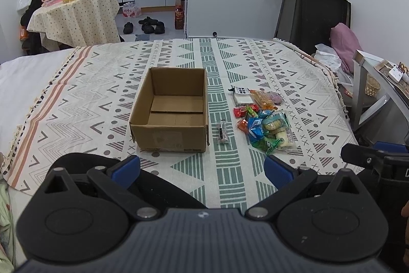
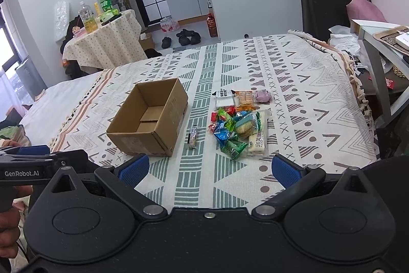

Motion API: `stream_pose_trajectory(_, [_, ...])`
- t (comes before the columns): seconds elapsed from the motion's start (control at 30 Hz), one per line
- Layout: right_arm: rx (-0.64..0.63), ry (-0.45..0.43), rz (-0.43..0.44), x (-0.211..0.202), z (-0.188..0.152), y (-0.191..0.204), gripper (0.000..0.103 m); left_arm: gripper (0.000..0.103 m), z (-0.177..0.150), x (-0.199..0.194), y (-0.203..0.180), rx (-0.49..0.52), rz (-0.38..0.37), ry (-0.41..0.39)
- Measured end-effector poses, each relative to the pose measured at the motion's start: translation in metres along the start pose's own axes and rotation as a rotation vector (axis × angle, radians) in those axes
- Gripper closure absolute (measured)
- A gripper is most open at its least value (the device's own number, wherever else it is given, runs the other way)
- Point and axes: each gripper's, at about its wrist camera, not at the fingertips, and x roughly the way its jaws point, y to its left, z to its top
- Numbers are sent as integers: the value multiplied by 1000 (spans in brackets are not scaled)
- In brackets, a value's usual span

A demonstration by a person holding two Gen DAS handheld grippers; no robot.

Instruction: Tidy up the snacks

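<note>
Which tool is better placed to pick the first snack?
Probably the right tool: open, facing the snack pile nearly head-on. The open left tool faces the empty cardboard box instead.

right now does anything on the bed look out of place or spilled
One small clear-wrapped snack lies alone on the blanket, between the empty cardboard box and the snack pile, apart from both. The pile itself is a loose, overlapping heap. Nothing looks spilled or damaged.

I see a brown cardboard box [image 1: 170, 110] on a cream bedspread [image 1: 294, 83] patterned with green and grey geometric bands, beside red, blue and green snack packets [image 1: 263, 123].
</note>
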Motion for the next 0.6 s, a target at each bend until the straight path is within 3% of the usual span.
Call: stream_pose_trajectory(0.6, [-51,12,-18,11,6,3,0,0,8,17,6,-45,3,2])
